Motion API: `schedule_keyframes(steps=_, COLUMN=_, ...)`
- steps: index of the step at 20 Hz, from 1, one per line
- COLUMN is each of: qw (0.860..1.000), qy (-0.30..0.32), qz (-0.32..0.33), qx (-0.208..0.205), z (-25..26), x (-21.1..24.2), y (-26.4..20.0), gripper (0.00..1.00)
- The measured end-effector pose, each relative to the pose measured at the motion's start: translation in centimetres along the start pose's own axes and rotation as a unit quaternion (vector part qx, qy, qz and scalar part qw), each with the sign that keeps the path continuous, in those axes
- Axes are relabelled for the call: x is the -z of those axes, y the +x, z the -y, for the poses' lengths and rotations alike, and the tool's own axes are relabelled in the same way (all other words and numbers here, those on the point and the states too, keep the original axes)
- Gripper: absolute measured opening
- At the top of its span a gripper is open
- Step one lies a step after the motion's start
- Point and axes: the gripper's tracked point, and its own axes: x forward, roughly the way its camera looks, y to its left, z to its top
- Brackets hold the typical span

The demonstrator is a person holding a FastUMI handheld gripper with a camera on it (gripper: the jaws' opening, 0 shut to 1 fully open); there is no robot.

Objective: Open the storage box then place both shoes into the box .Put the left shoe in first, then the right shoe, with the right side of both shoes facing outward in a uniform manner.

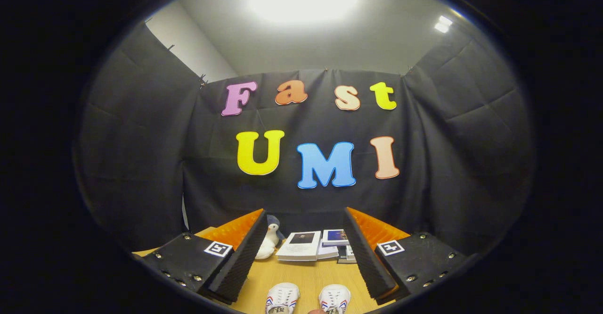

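The jaws stand wide apart over the wooden table (308, 276), holding nothing; the gripper (304, 257) hangs above the surface with its two fingers (238, 262) angled outward to either side. Between the jaws, close in and low, sit the toes of two white shoes, the left shoe (281, 298) and the right shoe (335, 298), side by side and a little apart, each with red and blue stripes on its sides and white laces. Beyond the jaws, farther back on the table near the black cloth wall, lies a loose stack of books (314, 245). Just beside the books, toward the left finger, sits a small white plush penguin (270, 239) with a dark head.
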Motion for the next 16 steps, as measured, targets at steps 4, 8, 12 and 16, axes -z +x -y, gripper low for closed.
schedule_keyframes(steps=4, qw=1.0, qy=0.015, qz=-0.012, qx=-0.025, z=-1.8, x=1.3, y=0.0, gripper=0.96)
schedule_keyframes(steps=8, qw=0.995, qy=0.068, qz=-0.05, qx=-0.055, z=-4.0, x=4.3, y=0.1, gripper=0.96)
schedule_keyframes(steps=12, qw=0.985, qy=0.132, qz=-0.086, qx=-0.075, z=-5.4, x=6.1, y=0.3, gripper=0.96)
schedule_keyframes(steps=16, qw=0.97, qy=0.191, qz=-0.114, qx=-0.096, z=-6.7, x=7.3, y=0.6, gripper=0.96)
